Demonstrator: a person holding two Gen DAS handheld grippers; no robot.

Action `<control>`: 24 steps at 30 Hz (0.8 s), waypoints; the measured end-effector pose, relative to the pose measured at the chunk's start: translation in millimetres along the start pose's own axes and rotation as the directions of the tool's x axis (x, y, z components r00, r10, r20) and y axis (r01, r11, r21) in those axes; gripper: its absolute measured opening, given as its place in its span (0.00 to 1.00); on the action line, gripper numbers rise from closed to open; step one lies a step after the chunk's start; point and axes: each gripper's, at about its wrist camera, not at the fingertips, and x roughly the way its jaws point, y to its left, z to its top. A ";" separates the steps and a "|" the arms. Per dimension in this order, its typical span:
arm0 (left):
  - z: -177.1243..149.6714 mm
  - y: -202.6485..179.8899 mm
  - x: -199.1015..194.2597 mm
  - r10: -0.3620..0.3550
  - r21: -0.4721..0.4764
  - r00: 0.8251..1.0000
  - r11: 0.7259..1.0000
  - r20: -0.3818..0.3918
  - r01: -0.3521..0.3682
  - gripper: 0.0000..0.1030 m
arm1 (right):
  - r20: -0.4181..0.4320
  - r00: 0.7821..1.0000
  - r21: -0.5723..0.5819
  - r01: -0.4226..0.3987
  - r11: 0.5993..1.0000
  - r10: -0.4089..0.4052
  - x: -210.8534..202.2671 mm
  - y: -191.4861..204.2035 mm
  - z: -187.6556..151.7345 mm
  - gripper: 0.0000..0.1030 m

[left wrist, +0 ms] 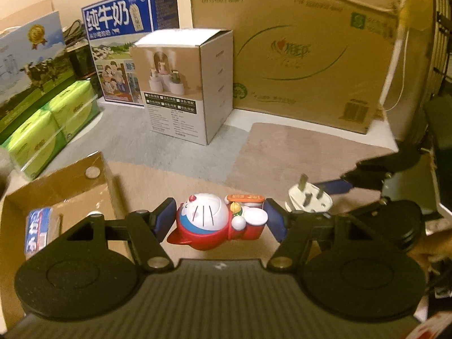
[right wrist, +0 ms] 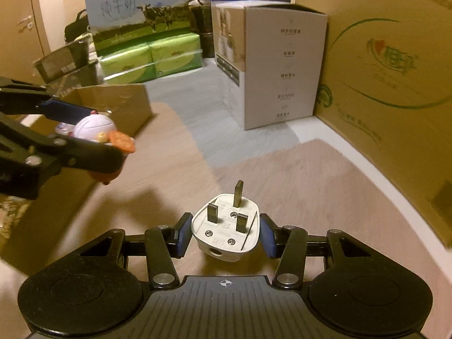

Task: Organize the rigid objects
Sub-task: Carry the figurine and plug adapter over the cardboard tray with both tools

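Note:
My left gripper is shut on a red, white and blue cat figurine, held above the table. It also shows in the right wrist view, at the left. My right gripper is shut on a white three-pin plug, prongs pointing up and forward. The plug shows in the left wrist view just right of the figurine. An open cardboard box lies at the lower left with a blue and white packet inside.
A white product box stands in the middle. A large cardboard carton stands at the back right. Milk cartons and green tissue packs stand at the left. The table has tan and grey mats.

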 end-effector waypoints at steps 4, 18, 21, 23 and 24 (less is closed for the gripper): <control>-17.9 -3.1 -33.8 -0.001 -0.020 1.000 1.000 0.023 0.001 0.63 | 0.001 1.000 0.034 0.010 0.999 -0.011 -33.8 21.8 -14.0 0.48; -72.6 13.6 -137.5 0.062 -0.126 0.993 0.991 0.099 -0.049 0.63 | 0.024 1.000 0.049 0.010 0.999 -0.011 -106.0 106.4 -44.4 0.48; -83.0 20.0 -151.4 0.084 -0.144 0.991 0.987 0.104 -0.068 0.63 | 0.021 1.000 0.035 0.001 0.999 -0.002 -112.3 122.0 -48.6 0.48; -89.5 24.8 -158.0 0.096 -0.162 0.990 0.984 0.104 -0.078 0.63 | 0.018 1.000 0.016 -0.005 1.000 0.005 -114.7 131.7 -50.7 0.48; -93.2 27.6 -161.5 0.104 -0.171 0.989 0.982 0.103 -0.086 0.63 | 0.018 1.000 0.008 -0.010 1.000 0.010 -115.5 136.1 -51.4 0.48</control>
